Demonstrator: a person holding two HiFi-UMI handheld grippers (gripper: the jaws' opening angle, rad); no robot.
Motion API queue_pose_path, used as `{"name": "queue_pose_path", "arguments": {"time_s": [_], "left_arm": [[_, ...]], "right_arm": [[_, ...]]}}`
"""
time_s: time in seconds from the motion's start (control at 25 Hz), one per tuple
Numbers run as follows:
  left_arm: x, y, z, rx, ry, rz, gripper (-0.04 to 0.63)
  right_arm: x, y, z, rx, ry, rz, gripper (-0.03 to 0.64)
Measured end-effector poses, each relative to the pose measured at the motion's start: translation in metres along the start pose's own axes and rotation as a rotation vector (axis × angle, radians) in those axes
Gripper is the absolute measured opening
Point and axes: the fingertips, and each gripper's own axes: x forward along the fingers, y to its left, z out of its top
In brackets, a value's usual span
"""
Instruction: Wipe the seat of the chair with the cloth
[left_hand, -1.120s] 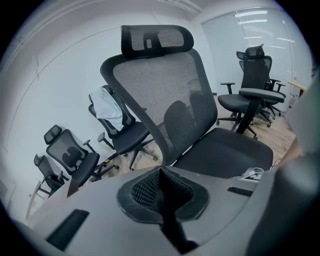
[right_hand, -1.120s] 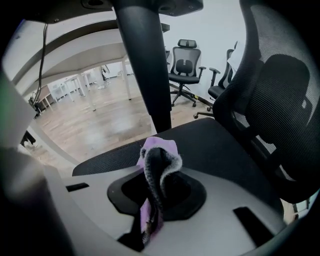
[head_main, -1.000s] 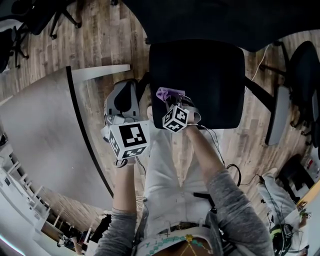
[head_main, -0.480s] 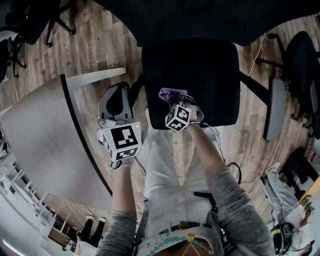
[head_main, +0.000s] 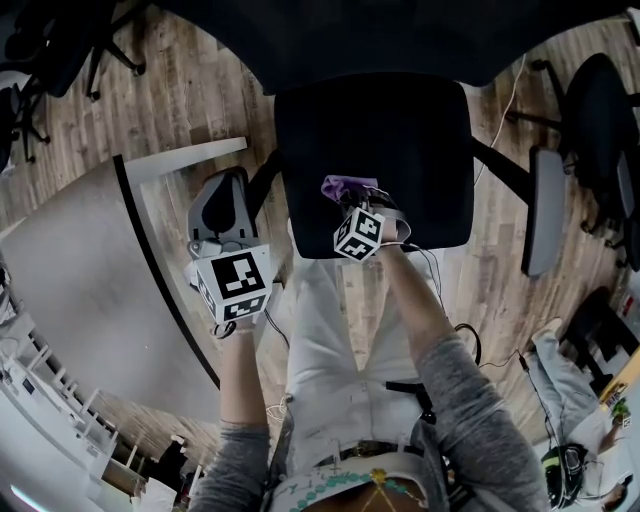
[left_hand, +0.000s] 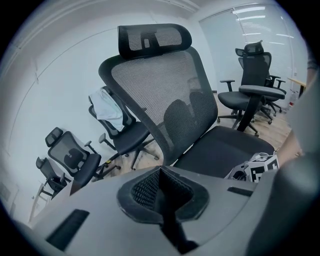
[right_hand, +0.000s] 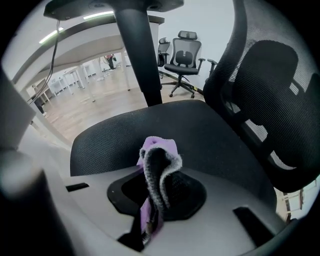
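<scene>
A black office chair stands in front of me, its seat (head_main: 400, 150) dark and square in the head view. My right gripper (head_main: 350, 200) hovers over the seat's near edge, shut on a purple cloth (head_main: 345, 187). In the right gripper view the cloth (right_hand: 157, 165) bunches up between the jaws above the seat (right_hand: 190, 130). My left gripper (head_main: 225, 205) is held off the chair's left side, over the floor, jaws closed with nothing in them. Its view looks across at the mesh backrest (left_hand: 165, 95) and the seat (left_hand: 225, 150).
A pale curved table (head_main: 90, 270) fills the left of the head view. Other office chairs stand at the right (head_main: 590, 110) and upper left (head_main: 40, 40). Cables (head_main: 465, 345) trail on the wooden floor by my legs. An armrest (head_main: 545, 210) sticks out to the seat's right.
The right gripper with the cloth has stayed over the seat's near edge. The left gripper has drifted a little left and away from the chair.
</scene>
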Motion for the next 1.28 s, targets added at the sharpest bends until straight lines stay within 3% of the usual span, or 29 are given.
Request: {"name": "queue_pose_path", "arguments": {"time_s": [0.68, 1.28], "left_arm": [[0.000, 0.000, 0.002, 0.001, -0.009, -0.004, -0.002], [-0.001, 0.002, 0.001, 0.021, -0.002, 0.014, -0.002]], "right_arm": [[-0.010, -0.013, -0.034, 0.028, 0.017, -0.027, 0.052], [-0.020, -0.028, -0.064, -0.040, 0.072, -0.043, 0.052]]}}
